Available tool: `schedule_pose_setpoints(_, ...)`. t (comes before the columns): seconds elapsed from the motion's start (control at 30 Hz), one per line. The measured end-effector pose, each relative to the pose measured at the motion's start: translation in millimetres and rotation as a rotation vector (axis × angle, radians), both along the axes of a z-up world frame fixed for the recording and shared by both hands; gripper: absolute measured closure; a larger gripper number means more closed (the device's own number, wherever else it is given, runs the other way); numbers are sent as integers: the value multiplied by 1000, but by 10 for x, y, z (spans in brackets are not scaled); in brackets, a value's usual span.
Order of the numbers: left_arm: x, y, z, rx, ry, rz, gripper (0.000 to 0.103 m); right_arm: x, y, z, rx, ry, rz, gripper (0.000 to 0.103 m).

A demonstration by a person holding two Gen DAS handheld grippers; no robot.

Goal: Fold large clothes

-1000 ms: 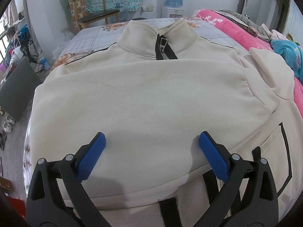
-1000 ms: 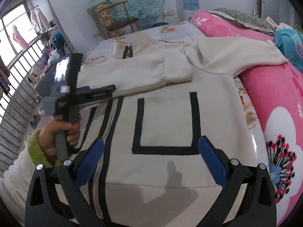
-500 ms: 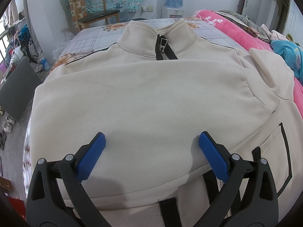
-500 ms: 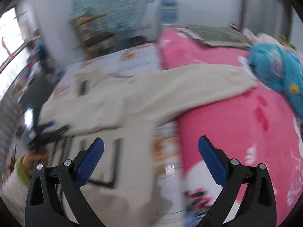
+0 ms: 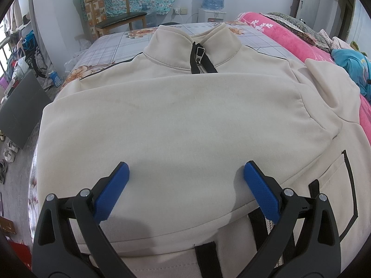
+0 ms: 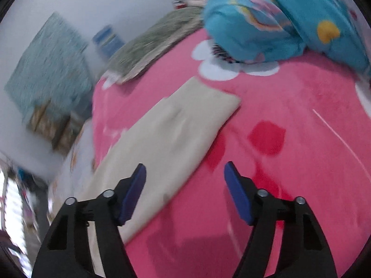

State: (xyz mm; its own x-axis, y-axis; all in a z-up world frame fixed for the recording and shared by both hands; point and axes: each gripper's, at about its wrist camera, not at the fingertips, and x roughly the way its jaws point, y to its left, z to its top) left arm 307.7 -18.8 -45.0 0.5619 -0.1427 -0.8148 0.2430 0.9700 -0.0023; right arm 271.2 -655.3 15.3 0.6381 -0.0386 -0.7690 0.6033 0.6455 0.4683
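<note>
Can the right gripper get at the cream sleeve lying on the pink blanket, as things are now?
Probably yes. The cream sleeve lies flat on the pink blanket with nothing on top of it. The right gripper hangs just over its edge, jaws closing with nothing clamped between them yet. The blue bundle sits well beyond.

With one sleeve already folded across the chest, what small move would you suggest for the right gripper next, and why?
Probably ease the right gripper forward and left onto the cuff end of the loose sleeve. That sleeve lies stretched out over the pink blanket, and the closing jaws have nothing between them yet; only the left pad overlaps the cloth. The left gripper hovers open over the jacket.
</note>
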Motion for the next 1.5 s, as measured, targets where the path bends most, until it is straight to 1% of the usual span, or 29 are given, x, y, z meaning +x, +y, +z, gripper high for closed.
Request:
schedule_pose_setpoints(0.1, -1, 1, 0, 0, 0, 0, 7, 135, -258, -240, 83, -17, -78, 46)
schedule_pose_setpoints(0.17, 0, 0, 0, 0, 0, 0, 7, 224, -388, -379, 122, -16, -114, 48)
schedule_pose_setpoints(0.27, -1, 0, 0, 0, 0, 0, 7, 341, -542, -534, 169, -34, -133, 48)
schedule_pose_setpoints(0.3, 0, -1, 0, 0, 0, 0, 7, 374, -575, -545, 174, -45, -135, 48)
schedule_pose_setpoints(0.37, -2, 1, -1, 0, -1, 1, 7, 449, -604, -554, 165, -36, -129, 50)
schedule_pose_setpoints(0.47, -1, 0, 0, 0, 0, 1, 7, 511, -622, -567, 141, -6, -130, 60)
schedule_pose_setpoints(0.53, -2, 1, -1, 1, -1, 1, 7, 501, -626, -559, 124, 10, -138, 74)
schedule_pose_setpoints(0.57, -1, 1, -1, 0, -1, 1, 7, 499, -631, -561, 116, 21, -144, 77)
schedule_pose_setpoints(0.63, -3, 1, -1, 1, -1, 1, 7, 439, -631, -528, 105, 19, -148, 90)
schedule_pose_setpoints(0.67, -3, 1, -1, 1, -1, 2, 7, 423, -621, -486, 98, 12, -146, 93)
schedule_pose_setpoints(0.73, -3, 3, -2, 1, -1, 1, 7, 396, -582, -386, 66, 0, -148, 94)
schedule_pose_setpoints(0.83, -3, 2, -2, 0, -1, 1, 7, 401, -462, -114, -24, -14, -125, 94)
schedule_pose_setpoints(0.93, -3, 1, -2, 0, -1, 1, 7, 368, -297, 245, -111, -45, -93, 94)
schedule_pose_setpoints(1.03, -5, 3, -3, 0, -1, 1, 7, 339, -64, 669, -200, -91, -50, 94)
schedule_pose_setpoints(1.27, -6, 3, -3, 0, -2, 1, 7, 223, 466, 1401, -293, -212, 22, 95)
schedule_pose_setpoints(1.37, -5, 1, -3, 0, -2, 1, 7, 215, 696, 1639, -325, -255, 57, 95)
schedule_pose_setpoints(1.5, -5, 0, -3, 0, -2, 1, 7, 229, 1020, 1898, -343, -306, 107, 95)
